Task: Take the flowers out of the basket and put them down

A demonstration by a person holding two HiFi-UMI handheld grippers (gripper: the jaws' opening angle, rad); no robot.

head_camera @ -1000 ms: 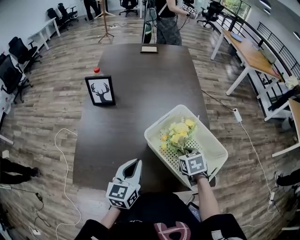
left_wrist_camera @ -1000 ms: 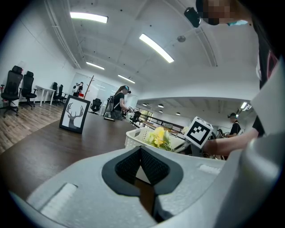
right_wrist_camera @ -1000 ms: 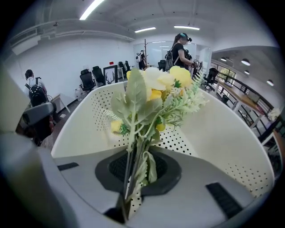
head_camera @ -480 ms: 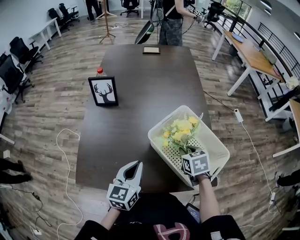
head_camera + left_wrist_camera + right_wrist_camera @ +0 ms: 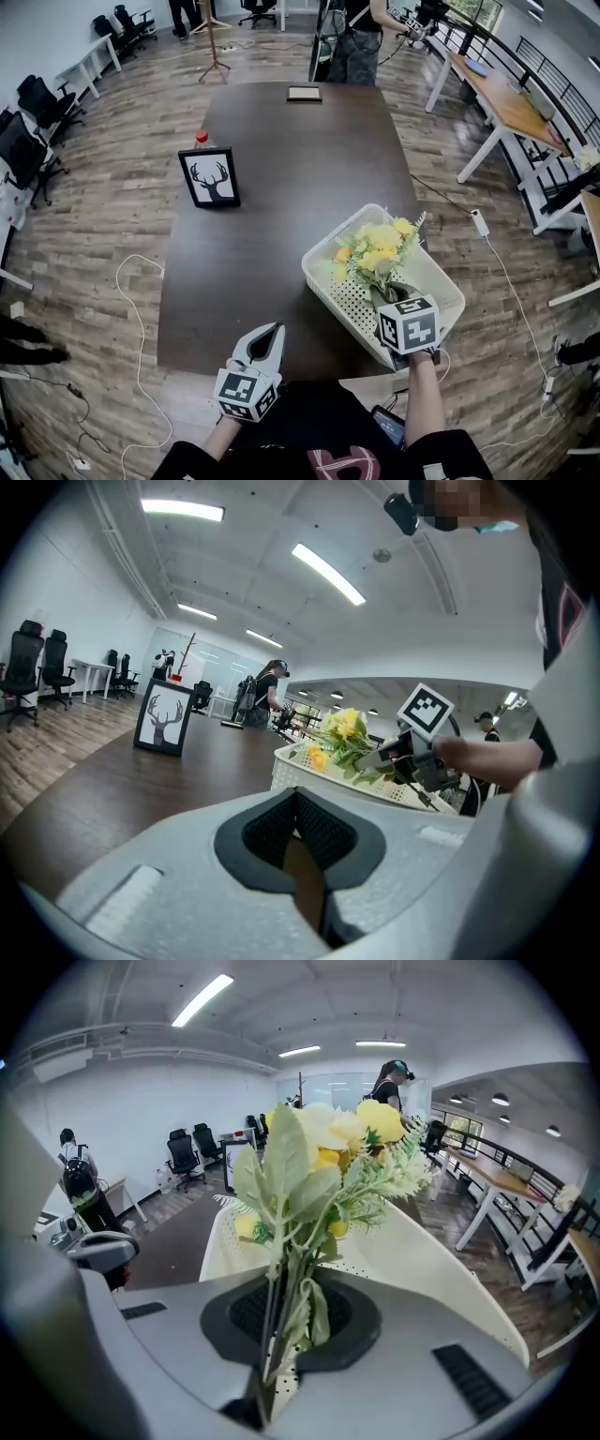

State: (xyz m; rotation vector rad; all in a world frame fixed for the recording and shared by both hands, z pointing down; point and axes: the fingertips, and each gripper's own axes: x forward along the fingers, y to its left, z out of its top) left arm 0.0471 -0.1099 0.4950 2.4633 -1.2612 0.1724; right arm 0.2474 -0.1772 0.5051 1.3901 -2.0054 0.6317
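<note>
A bouquet of yellow flowers (image 5: 377, 251) with green leaves stands up out of a white perforated basket (image 5: 330, 283) at the near right of the dark table. My right gripper (image 5: 391, 300) is shut on the stems, just above the basket's near side. In the right gripper view the stems (image 5: 281, 1307) run between the closed jaws and the blooms (image 5: 328, 1147) rise over the basket (image 5: 427, 1260). My left gripper (image 5: 268, 339) hangs over the table's near edge, left of the basket, shut with nothing in it. Its view shows the flowers (image 5: 342, 731) and basket (image 5: 298, 764) to the right.
A framed deer picture (image 5: 210, 178) stands at the table's left with a red-capped bottle (image 5: 199, 140) behind it. A small flat object (image 5: 304, 94) lies at the far end, where a person (image 5: 357, 42) stands. Office chairs and desks ring the room.
My right gripper has risen with the bouquet, so the flowers stand higher out of the basket. The left gripper has stayed where it was.
</note>
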